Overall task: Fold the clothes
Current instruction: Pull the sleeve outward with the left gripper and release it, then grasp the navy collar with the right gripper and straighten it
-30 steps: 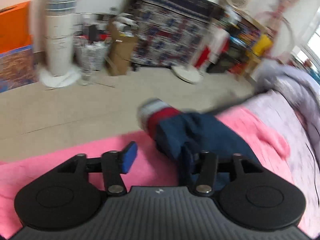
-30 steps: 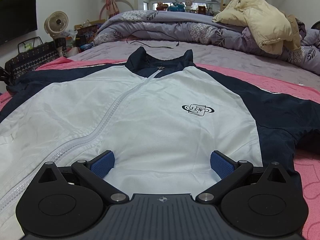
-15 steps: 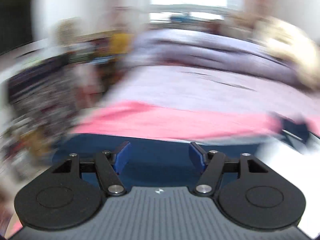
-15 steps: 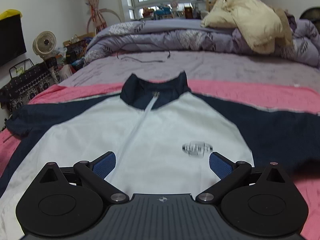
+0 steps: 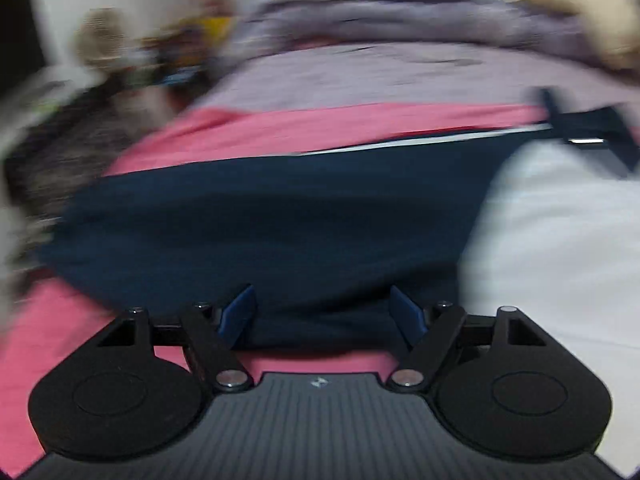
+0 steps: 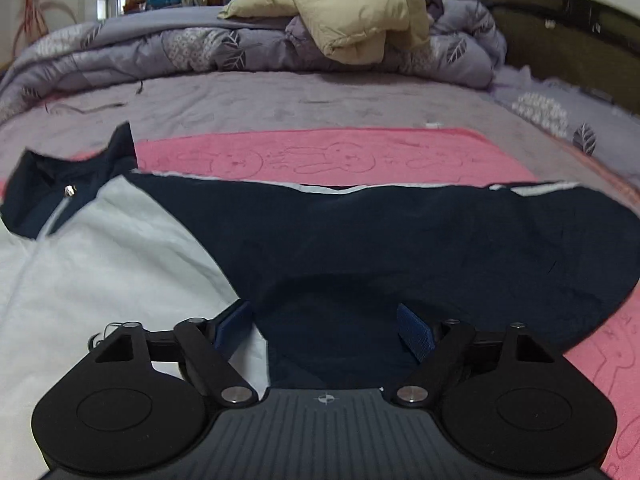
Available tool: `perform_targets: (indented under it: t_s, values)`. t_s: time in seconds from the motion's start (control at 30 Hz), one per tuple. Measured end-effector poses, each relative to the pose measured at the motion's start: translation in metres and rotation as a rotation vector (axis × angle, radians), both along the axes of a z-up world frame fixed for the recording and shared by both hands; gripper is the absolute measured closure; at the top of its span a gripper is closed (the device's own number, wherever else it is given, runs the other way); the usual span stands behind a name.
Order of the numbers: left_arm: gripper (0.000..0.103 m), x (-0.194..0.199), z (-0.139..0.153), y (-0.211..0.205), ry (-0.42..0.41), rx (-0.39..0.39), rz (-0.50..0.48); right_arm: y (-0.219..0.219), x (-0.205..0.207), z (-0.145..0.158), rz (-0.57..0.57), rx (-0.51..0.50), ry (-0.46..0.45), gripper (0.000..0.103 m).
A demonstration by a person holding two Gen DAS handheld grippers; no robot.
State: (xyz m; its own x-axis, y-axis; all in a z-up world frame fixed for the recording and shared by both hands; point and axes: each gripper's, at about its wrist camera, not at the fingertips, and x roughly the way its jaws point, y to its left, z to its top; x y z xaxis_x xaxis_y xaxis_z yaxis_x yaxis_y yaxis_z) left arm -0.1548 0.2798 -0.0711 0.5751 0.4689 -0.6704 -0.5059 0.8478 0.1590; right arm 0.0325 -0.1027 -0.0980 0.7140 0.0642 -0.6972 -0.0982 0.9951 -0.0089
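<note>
A navy and white zip jacket (image 6: 120,248) lies flat, front up, on a pink towel (image 6: 340,156) on the bed. In the right wrist view its collar is at the left and one navy sleeve (image 6: 420,240) spreads to the right. My right gripper (image 6: 324,324) is open just above the near edge of that sleeve by the armpit. The blurred left wrist view shows the other navy sleeve (image 5: 260,232), with the white body (image 5: 560,220) to its right. My left gripper (image 5: 324,312) is open over that sleeve's near edge. Nothing is held.
A rumpled purple quilt (image 6: 200,48) with a beige padded coat (image 6: 340,4) on top lies across the far side of the bed. A dark headboard (image 6: 560,40) stands at the far right. Cluttered room furniture (image 5: 120,72) shows blurred past the bed's left edge.
My left gripper let go of the sleeve cuff, swung from the floor side and dropped onto the left sleeve. My right gripper moved right from the white chest to the right sleeve.
</note>
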Motion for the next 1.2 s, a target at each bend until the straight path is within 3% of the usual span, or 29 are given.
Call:
perform_targets:
  t_s: [0.07,0.1,0.2,0.27,0.33,0.37,0.43,0.5,0.6,0.73,0.87,0.97,1.03,1.07,1.2]
  values:
    - [0.035,-0.011,0.009,0.011,-0.005,0.026,0.081,-0.006,-0.005,0.011,0.039,0.075,0.033,0.026]
    - [0.035,-0.017,0.018,-0.001,-0.031,0.027,0.044,0.002,-0.011,0.018,0.090,0.104,0.045,0.026]
    - [0.026,-0.030,0.038,-0.060,-0.101,0.018,-0.178,0.039,-0.026,0.036,0.263,0.173,0.093,0.024]
    - [0.021,-0.034,0.032,-0.096,-0.093,-0.020,-0.341,0.073,-0.031,0.038,0.379,0.199,0.139,0.024]
    - [0.020,-0.035,0.012,-0.124,-0.036,-0.036,-0.429,0.109,-0.030,0.028,0.446,0.162,0.159,0.022]
    - [0.020,-0.031,-0.002,-0.130,0.012,-0.037,-0.422,0.127,-0.027,0.019,0.463,0.122,0.160,0.022]
    - [0.017,-0.040,-0.017,-0.126,-0.021,-0.053,-0.384,0.162,-0.021,0.002,0.489,0.041,0.152,0.021]
    - [0.014,-0.050,-0.024,-0.120,-0.061,-0.076,-0.355,0.181,-0.007,-0.011,0.452,-0.027,0.047,0.012]
    - [0.011,-0.054,-0.025,-0.109,-0.095,-0.104,-0.338,0.191,0.046,-0.016,0.356,0.033,0.068,0.001]
    - [0.009,-0.064,-0.027,-0.112,-0.111,-0.079,-0.337,0.205,0.110,-0.023,0.295,0.031,0.041,0.000]
    - [0.007,-0.057,-0.033,-0.105,-0.122,-0.096,-0.337,0.214,0.133,-0.025,0.207,0.036,0.024,0.000]
    - [0.005,-0.058,-0.034,-0.104,-0.124,-0.100,-0.337,0.204,0.114,-0.013,0.239,0.033,0.013,0.001]
    - [0.004,-0.058,-0.035,-0.104,-0.125,-0.100,-0.338,0.197,0.102,-0.006,0.261,0.031,0.005,0.012]
    - [0.004,-0.057,-0.035,-0.103,-0.125,-0.099,-0.337,0.193,0.094,-0.001,0.274,0.030,0.001,0.012]
    - [0.004,-0.057,-0.036,-0.103,-0.128,-0.098,-0.336,0.172,0.027,0.022,0.399,0.066,0.003,0.012]
